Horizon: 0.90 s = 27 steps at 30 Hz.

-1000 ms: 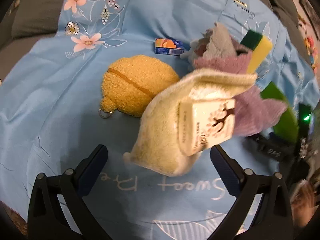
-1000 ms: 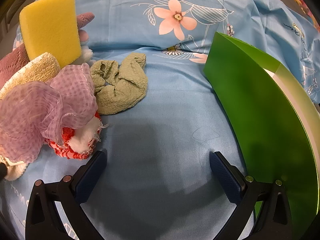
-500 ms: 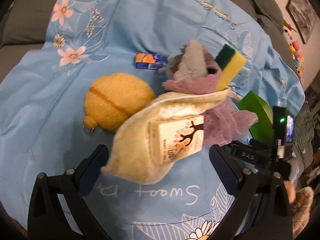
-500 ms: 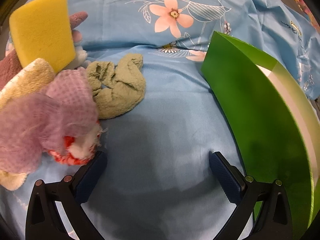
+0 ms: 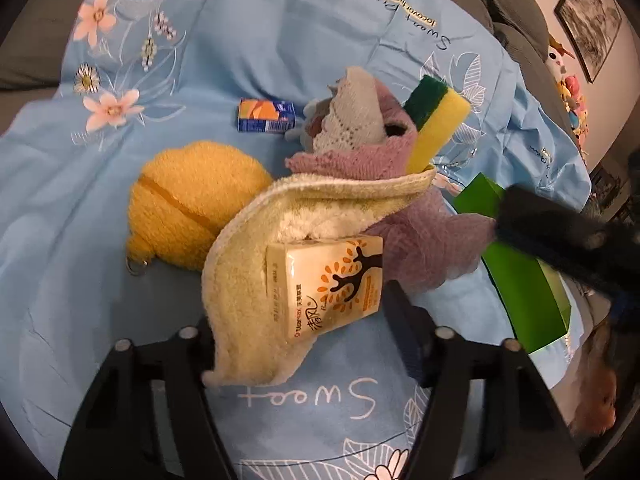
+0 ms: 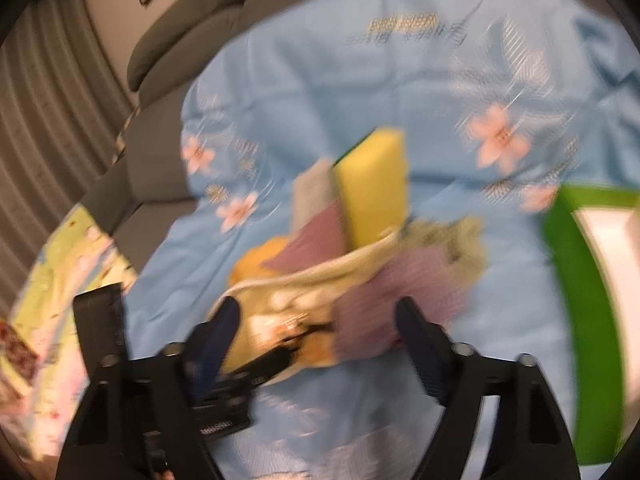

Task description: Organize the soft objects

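Observation:
A heap of soft things lies on the blue sheet (image 5: 100,280). At its near end, a cream towel (image 5: 248,272) wraps a tissue pack (image 5: 324,284). My left gripper (image 5: 300,320) is closing, with the towel's end and the pack between its fingers; I see no firm pinch. Behind lie a purple knit cloth (image 5: 360,160), a grey-blue knit (image 5: 352,116), a yellow-green sponge (image 5: 436,128), lilac mesh (image 5: 432,248) and a yellow plush pouch (image 5: 188,208). My right gripper (image 6: 316,320) hangs above the heap in a blurred view, closing on nothing. Beyond it are the sponge (image 6: 372,184) and an olive cloth (image 6: 452,240).
A green box (image 5: 520,280) stands right of the heap, also seen as the green box (image 6: 580,280) in the right wrist view. A small blue-orange pack (image 5: 266,115) lies behind the pouch. Grey sofa cushions (image 6: 192,40) edge the sheet. A pale patterned cloth (image 6: 60,280) lies at left.
The left jaws have narrowed around the towel and tissue pack. The right gripper has risen and swung away from the sheet beside the green box, now looking over the whole heap, with its jaws narrower.

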Motion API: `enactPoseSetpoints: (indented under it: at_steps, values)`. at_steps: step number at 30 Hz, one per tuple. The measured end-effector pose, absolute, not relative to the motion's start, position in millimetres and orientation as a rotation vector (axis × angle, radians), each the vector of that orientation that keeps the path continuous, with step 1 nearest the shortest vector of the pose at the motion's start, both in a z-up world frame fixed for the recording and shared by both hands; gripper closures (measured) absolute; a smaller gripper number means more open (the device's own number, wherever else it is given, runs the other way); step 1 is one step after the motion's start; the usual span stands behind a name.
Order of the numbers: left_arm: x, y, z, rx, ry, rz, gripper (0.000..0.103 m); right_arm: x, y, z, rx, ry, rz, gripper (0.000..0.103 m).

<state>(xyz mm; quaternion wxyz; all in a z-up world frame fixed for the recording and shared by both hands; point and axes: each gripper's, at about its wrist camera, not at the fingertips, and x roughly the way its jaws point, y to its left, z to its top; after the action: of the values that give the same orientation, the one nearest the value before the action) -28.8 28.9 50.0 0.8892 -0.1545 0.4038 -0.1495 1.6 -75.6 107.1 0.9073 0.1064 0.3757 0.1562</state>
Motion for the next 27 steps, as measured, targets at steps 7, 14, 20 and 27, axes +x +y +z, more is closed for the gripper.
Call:
enactPoseSetpoints:
  at_steps: [7, 14, 20, 27]
  values:
    - [-24, 32, 45, -0.373, 0.867, -0.331, 0.052, 32, -59, 67, 0.346, 0.956, 0.365, 0.049]
    - [-18, 30, 28, -0.392, 0.927, -0.341, 0.053, 50, -71, 30, 0.395, 1.034, 0.298, 0.048]
    - [-18, 25, 27, -0.363, 0.931, -0.342, 0.054, 57, -75, 11, 0.492, 1.064, 0.391, 0.046]
    - [-26, 12, 61, -0.332, 0.877, -0.366, 0.057, 36, -86, 39, 0.501, 0.965, 0.414, 0.046]
